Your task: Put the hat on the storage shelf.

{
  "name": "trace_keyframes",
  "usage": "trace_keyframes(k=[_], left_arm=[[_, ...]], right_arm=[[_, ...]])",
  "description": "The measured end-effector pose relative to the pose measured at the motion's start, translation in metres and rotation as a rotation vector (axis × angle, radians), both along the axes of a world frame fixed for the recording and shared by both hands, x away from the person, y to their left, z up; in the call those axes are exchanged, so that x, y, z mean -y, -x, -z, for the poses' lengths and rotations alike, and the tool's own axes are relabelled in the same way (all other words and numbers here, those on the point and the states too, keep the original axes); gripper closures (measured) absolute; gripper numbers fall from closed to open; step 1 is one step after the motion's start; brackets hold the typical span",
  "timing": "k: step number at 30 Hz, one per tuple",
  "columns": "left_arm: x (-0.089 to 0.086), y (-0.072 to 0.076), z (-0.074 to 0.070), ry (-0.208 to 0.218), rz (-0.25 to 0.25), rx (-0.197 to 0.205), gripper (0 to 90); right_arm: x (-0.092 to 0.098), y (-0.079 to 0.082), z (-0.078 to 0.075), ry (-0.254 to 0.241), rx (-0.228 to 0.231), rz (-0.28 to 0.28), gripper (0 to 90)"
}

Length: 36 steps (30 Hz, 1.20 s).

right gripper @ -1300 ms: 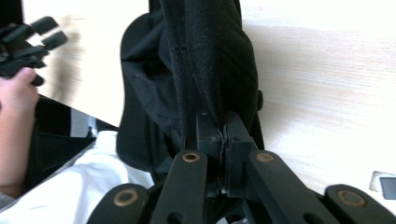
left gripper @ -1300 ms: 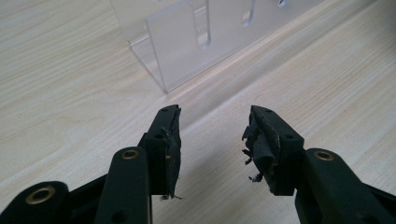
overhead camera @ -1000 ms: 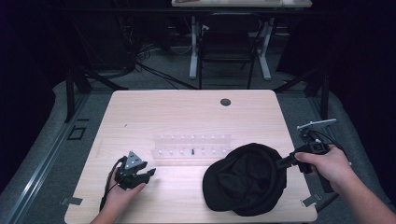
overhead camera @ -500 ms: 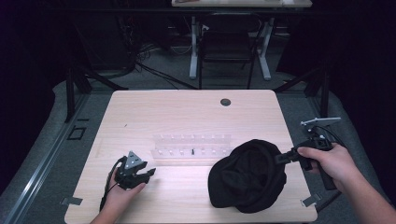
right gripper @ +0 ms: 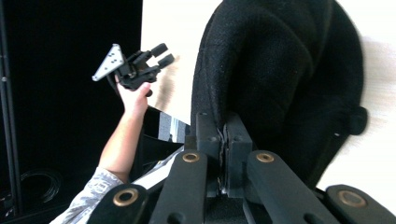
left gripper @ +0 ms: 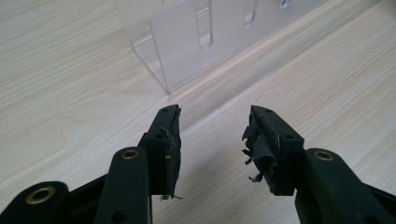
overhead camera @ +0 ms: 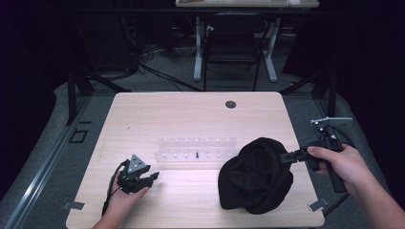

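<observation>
- The black cap lay on the wooden table, just in front of the right end of the clear plastic rack, the landmark for this legend, and reached nearly to the table's front edge.
- The right gripper came in from the right of the rack, held level in the right hand; its jaws were pressed together on the cap's right-hand edge.
- In the right gripper view, the two black jaws met with almost no gap, a thin fold of the cap's fabric pinched between them; the bulk of the cap rose beyond the jaw tips and extended to the right of them.
- The cap appeared bunched and partly lifted on the pinched side, while its far side rested on the table.
- The left gripper rested in front of the rack's left end, well apart from the cap, held in the left hand.
- In the left gripper view, its jaws stood spread with bare table between them; the worn pads gripped nothing, and the rack's near corner stood just beyond the tips.
- A small dark round hole marked the table behind the rack.
</observation>
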<state>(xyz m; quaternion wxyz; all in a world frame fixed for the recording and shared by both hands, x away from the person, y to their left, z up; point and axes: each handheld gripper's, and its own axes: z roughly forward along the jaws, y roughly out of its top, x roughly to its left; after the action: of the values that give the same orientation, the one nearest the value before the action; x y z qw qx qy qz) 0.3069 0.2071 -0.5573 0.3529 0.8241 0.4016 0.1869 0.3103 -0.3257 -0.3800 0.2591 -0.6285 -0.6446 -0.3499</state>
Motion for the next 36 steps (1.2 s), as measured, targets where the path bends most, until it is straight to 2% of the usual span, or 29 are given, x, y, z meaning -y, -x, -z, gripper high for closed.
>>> trace_keyframes(k=[10,11,12,16,23,28,36], left_arm=[[0.001,0.0,0.0,0.005,-0.003,-0.002,53.9],[0.001,0.0,0.0,0.005,-0.003,-0.002,53.9],[0.001,0.0,0.0,0.005,-0.002,-0.003,53.9],[0.001,0.0,0.001,0.003,-0.002,-0.002,53.8],[0.001,0.0,0.0,0.0,-0.006,0.002,52.5],[0.002,0.0,0.001,-0.011,-0.017,0.012,48.7],[0.001,0.0,0.001,0.008,-0.016,0.002,47.5]], right_arm=[[0.002,0.003,-0.032,-0.005,0.071,0.011,88.2],[0.004,0.004,-0.035,0.01,0.076,0.01,88.2],[0.004,0.004,-0.037,-0.006,0.082,0.018,88.3],[0.008,0.004,-0.046,-0.017,0.108,0.037,88.2],[0.013,0.003,-0.055,-0.05,0.139,0.055,88.2],[0.01,-0.002,-0.058,-0.077,0.151,0.042,88.2],[0.006,-0.006,-0.068,-0.089,0.17,0.04,88.2]])
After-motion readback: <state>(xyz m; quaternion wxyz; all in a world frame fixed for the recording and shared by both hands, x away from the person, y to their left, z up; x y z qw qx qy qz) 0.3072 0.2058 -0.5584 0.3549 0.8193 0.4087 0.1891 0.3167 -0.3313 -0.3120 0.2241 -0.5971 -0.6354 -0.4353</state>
